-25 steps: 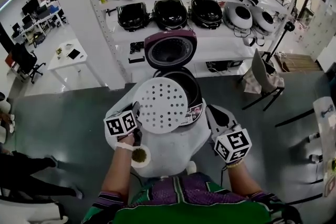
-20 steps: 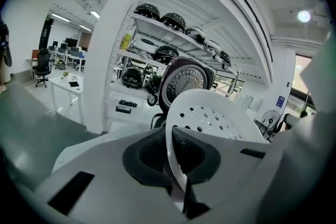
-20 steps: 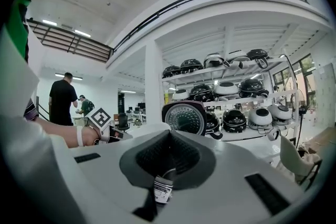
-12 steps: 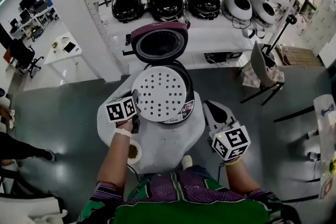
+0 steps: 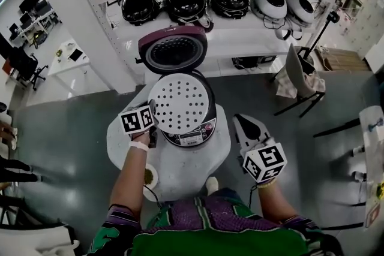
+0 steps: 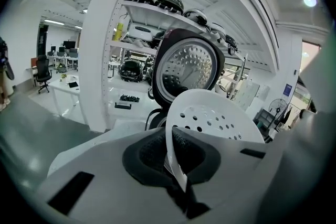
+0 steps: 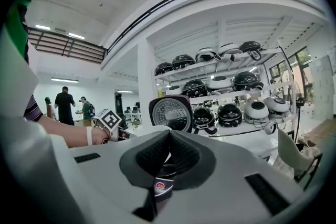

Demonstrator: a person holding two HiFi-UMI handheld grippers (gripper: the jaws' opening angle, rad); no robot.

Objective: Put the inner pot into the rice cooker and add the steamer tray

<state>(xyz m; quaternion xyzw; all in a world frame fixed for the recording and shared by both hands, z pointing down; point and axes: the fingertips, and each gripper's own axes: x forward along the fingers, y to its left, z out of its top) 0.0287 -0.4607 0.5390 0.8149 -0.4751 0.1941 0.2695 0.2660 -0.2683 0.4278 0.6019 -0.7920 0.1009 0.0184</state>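
Small dish (image 5: 148,177) with dark contents sits at near-left edge of the round white counter (image 5: 180,168). Left gripper (image 5: 153,122) is over the counter's left side; its fingers (image 6: 181,139) pinch the left rim of the steamer tray (image 5: 180,104), with the rim clamped between the dark pads in the left gripper view. The white, perforated, round tray lies over the open mouth of the rice cooker (image 5: 192,136) and covers nearly all of it in the head view. Cannot tell whether it is seated or just above the mouth. It looks slightly tilted in the left gripper view.

The cooker stands at centre-far part of the counter, with its control panel facing the near edge. Its lid (image 5: 173,50) is open and upright behind it, inner side facing the person. Inner pot is not visible under the tray.

Right gripper (image 5: 242,124) is at the counter's right edge, apart from the cooker. Its fingers (image 7: 181,157) are pressed together, holding nothing. Shelf (image 5: 240,39) beyond the counter carries rows of other cookers.
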